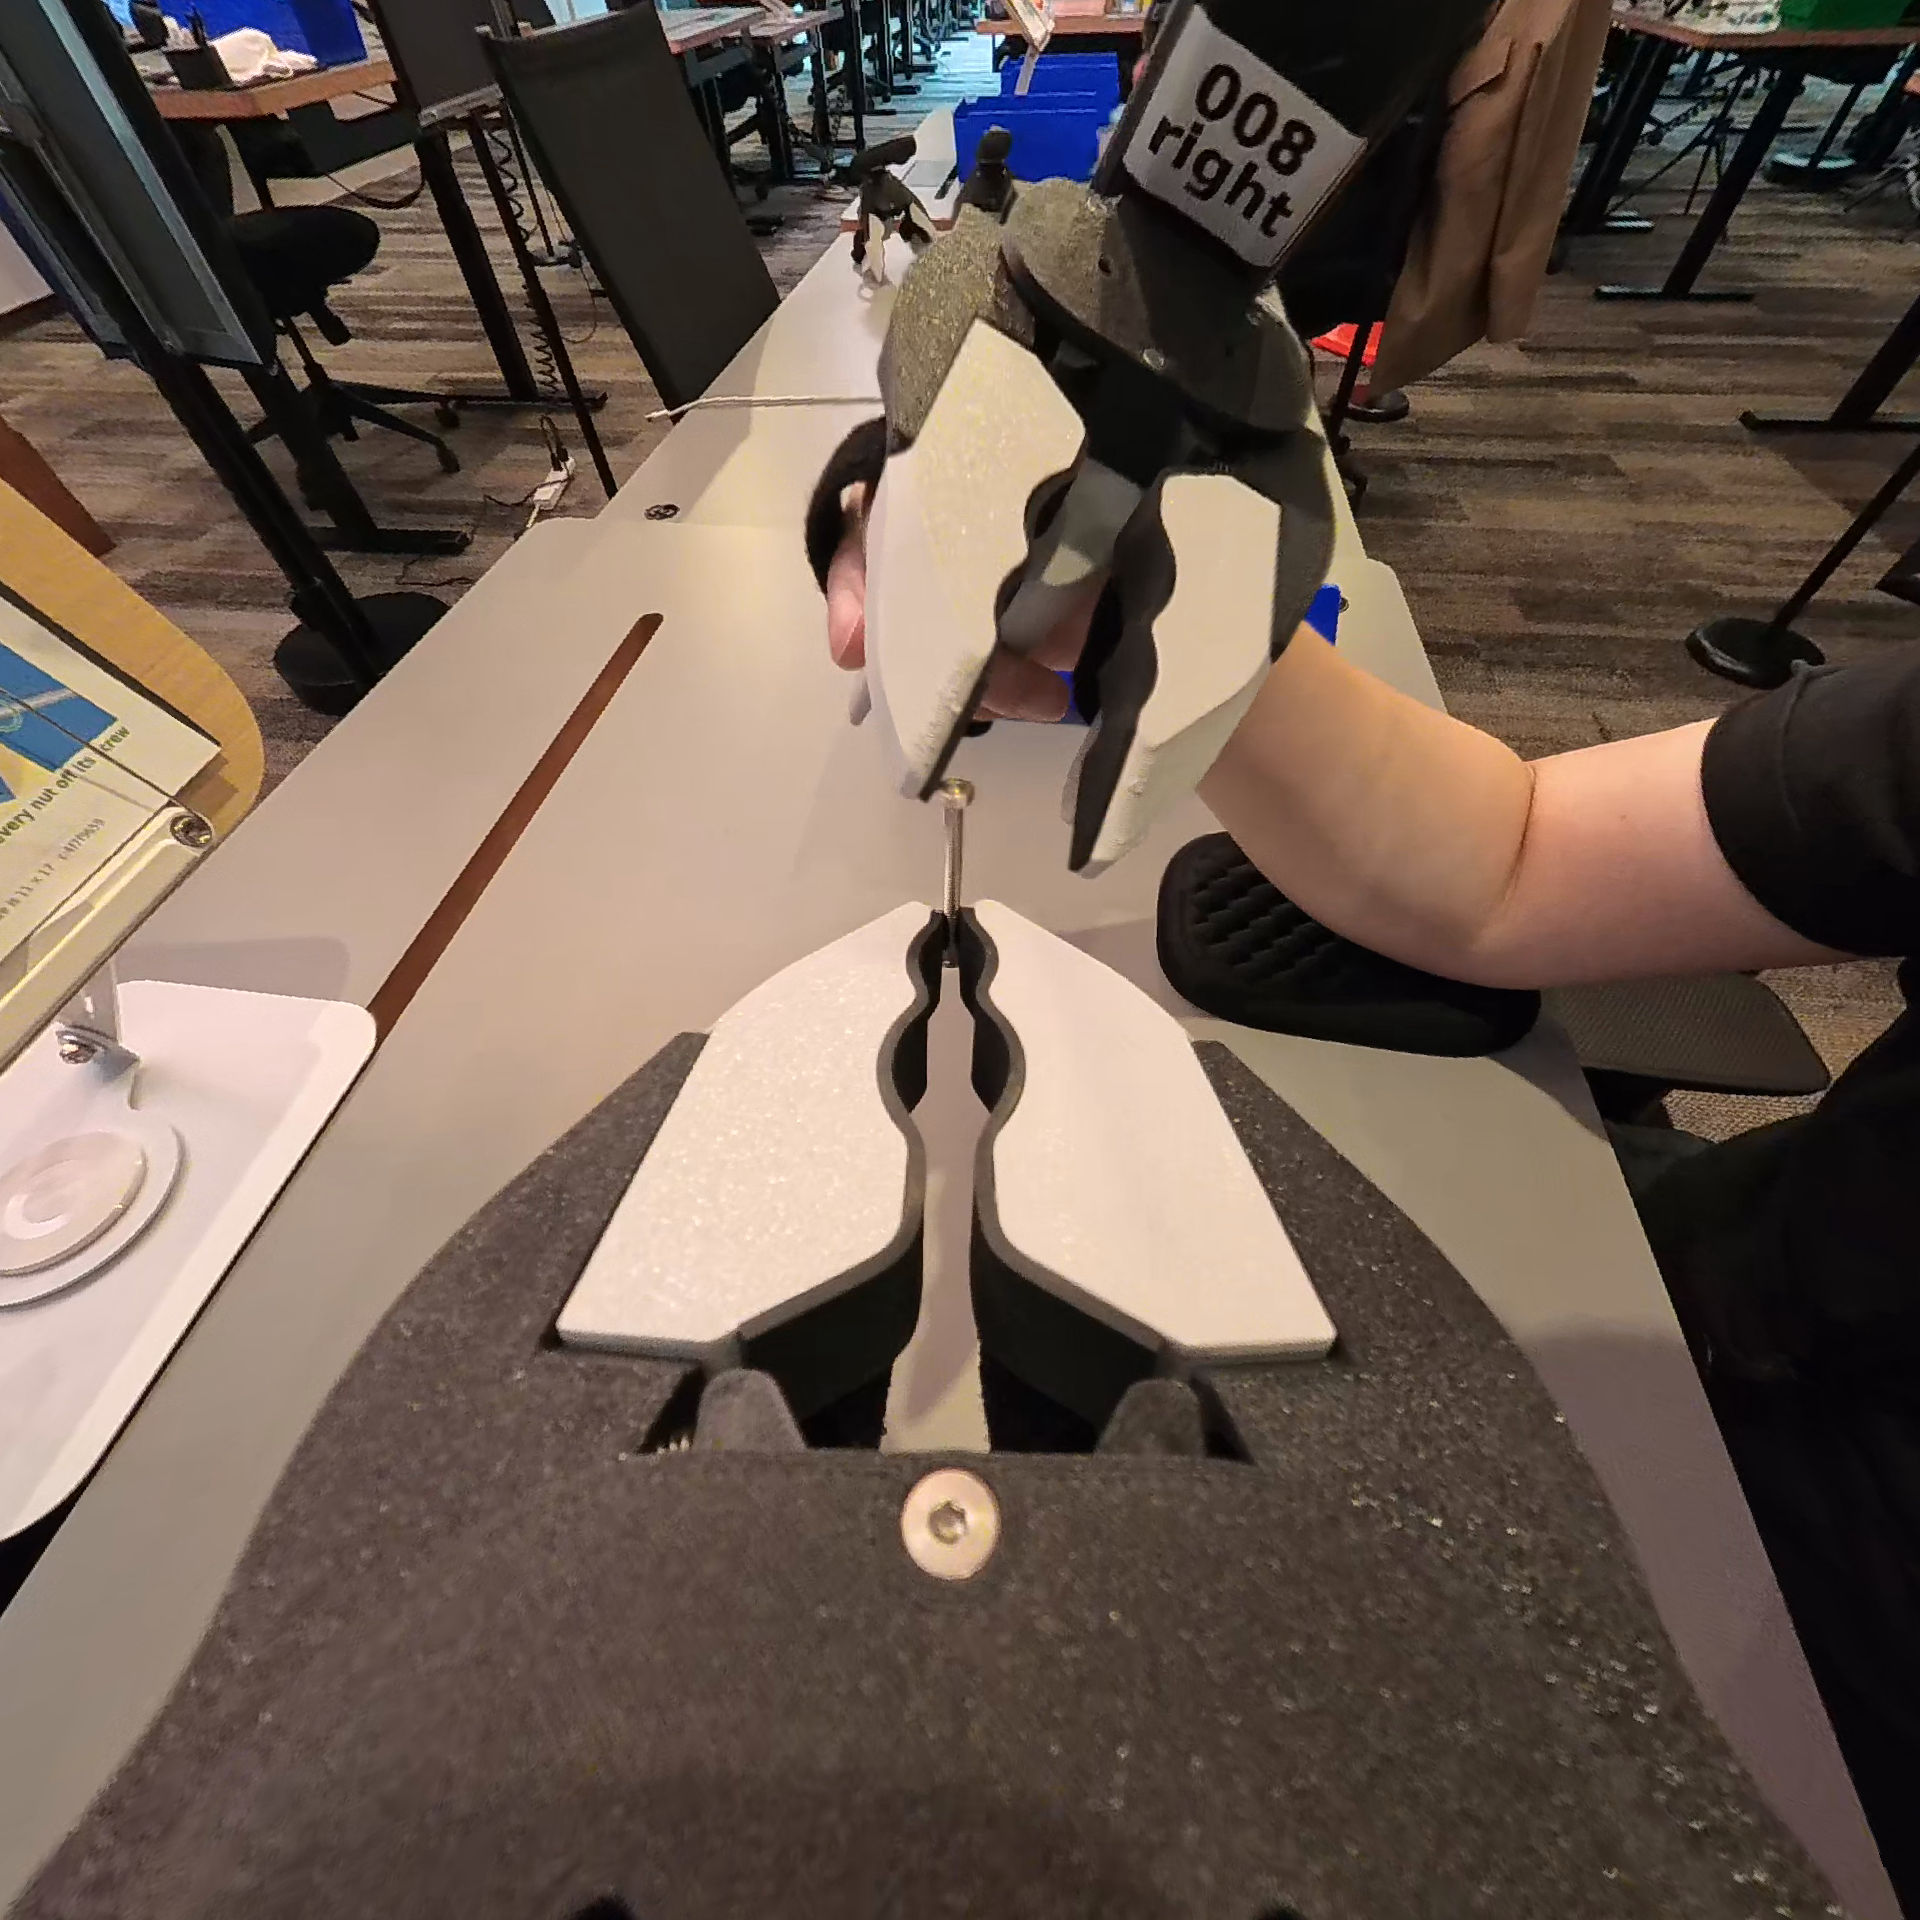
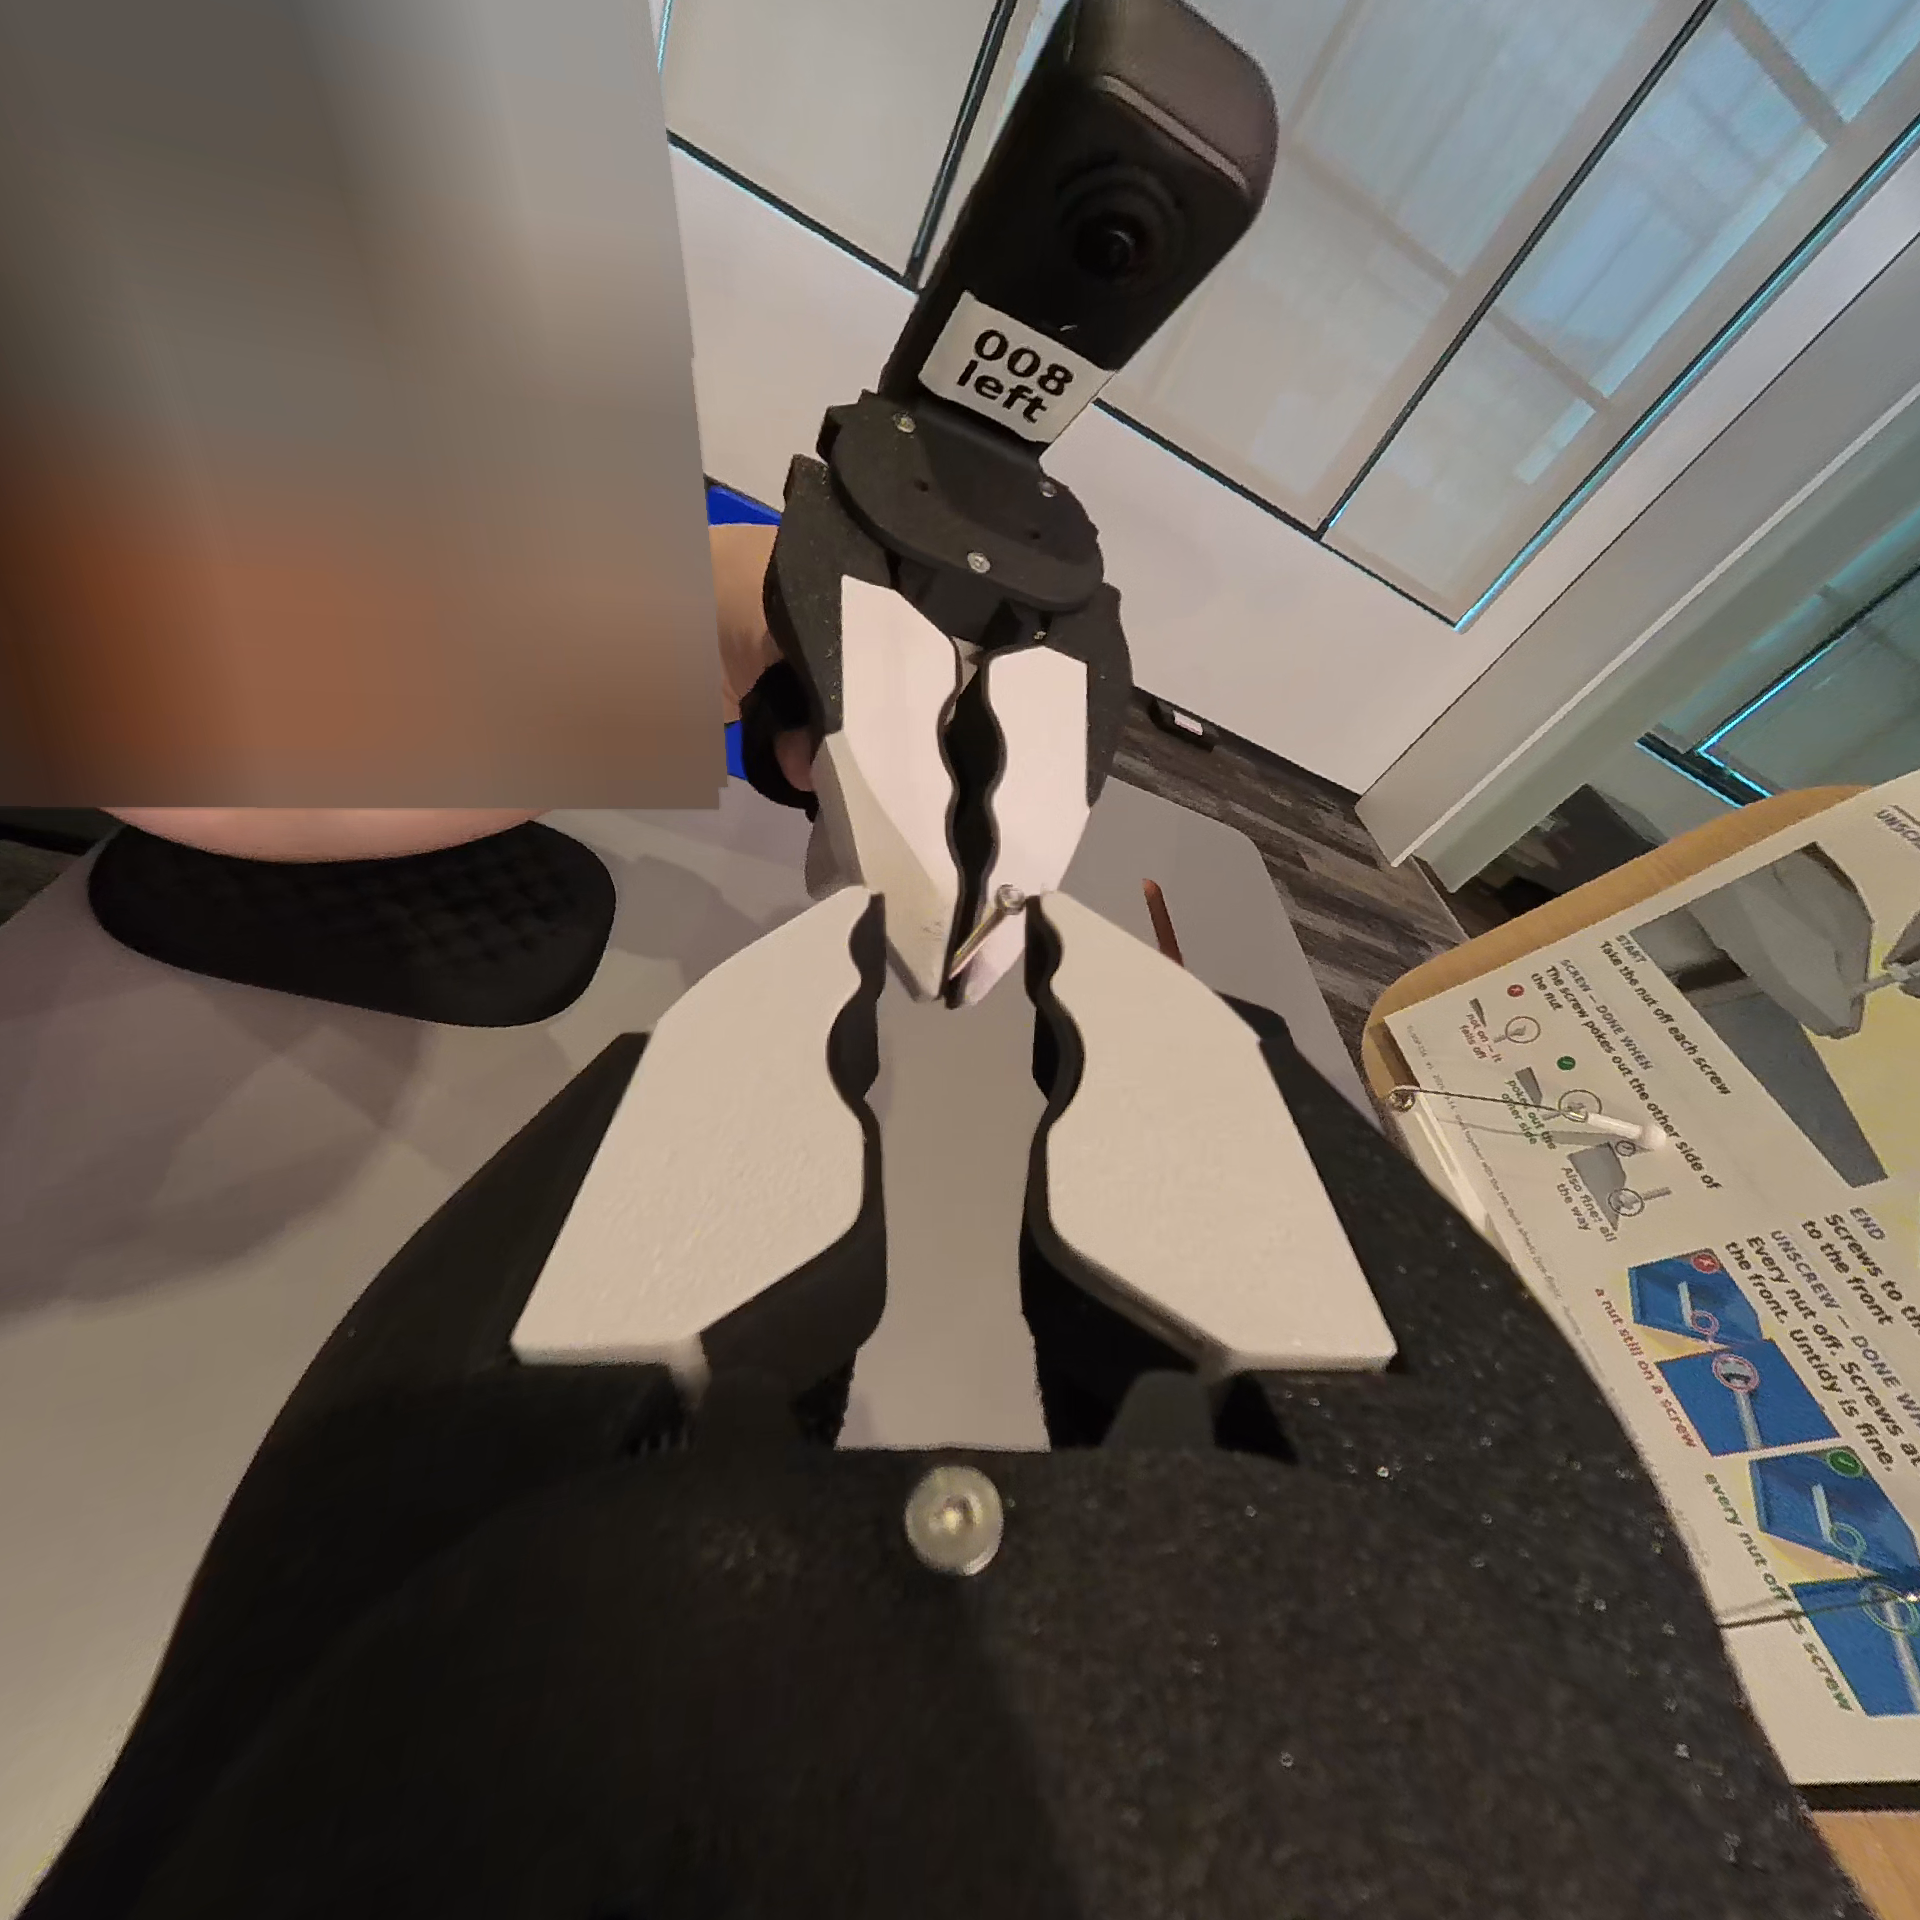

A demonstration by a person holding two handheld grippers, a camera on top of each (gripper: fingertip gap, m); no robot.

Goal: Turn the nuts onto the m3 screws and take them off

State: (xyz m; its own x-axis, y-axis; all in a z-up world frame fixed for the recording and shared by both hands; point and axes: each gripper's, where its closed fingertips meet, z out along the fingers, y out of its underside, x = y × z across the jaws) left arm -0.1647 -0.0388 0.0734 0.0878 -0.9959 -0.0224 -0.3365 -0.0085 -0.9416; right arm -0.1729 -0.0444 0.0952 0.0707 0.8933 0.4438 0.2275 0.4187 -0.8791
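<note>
Screw (image 1: pixel 953 862), a thin silver M3 with its head uppermost, stands upright above the grey table (image 1: pixel 540 831), its lower shank clamped between the closed tips of the left gripper (image 1: pixel 951 920). Right gripper (image 1: pixel 1003 826) hangs directly over it with fingers spread apart, one white fingertip (image 1: pixel 920 774) just beside the screw head. Black wrist pad (image 1: pixel 1340 966) lies under the person's forearm; an instruction sheet (image 2: pixel 1704 1247) stands nearby.

A grey table (image 1: pixel 499 831) carries everything; a black padded wrist rest (image 1: pixel 1340 956) lies on its right side; an instruction sheet on a wooden stand (image 2: pixel 1704 1195) sits at its left edge; blue bins (image 1: pixel 1049 104) wait at its far end.
</note>
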